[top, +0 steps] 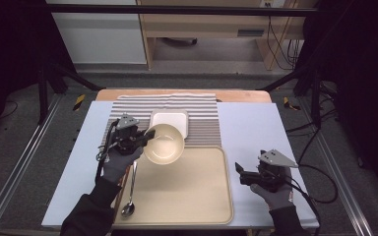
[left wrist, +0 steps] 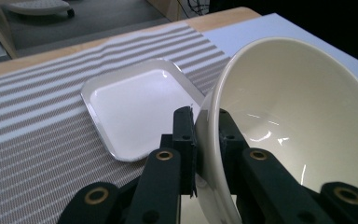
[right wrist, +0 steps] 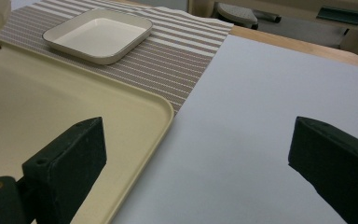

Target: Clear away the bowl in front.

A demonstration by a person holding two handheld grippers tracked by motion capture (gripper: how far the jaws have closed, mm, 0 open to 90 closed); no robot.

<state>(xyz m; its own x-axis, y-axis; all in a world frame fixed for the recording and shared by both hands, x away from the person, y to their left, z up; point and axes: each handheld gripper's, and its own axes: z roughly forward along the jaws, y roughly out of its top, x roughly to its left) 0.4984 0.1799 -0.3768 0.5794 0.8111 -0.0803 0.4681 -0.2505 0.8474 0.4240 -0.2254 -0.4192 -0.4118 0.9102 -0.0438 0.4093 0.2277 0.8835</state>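
Pinching the rim wall of the glossy cream ceramic bowl (top: 164, 143), the left gripper (top: 146, 137) carries it tilted above the beige plastic tray's (top: 211, 206) far edge, while the right gripper (top: 240, 173) idles with jaws spread over the bench.

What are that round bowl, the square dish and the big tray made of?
The bowl, clamped by its rim in the left gripper, looks like glazed ceramic or melamine: cream and glossy, with sharp highlights. The square dish looks similar, white and shiny. The tray seems to be matte beige plastic, with a moulded rim and rounded corners.
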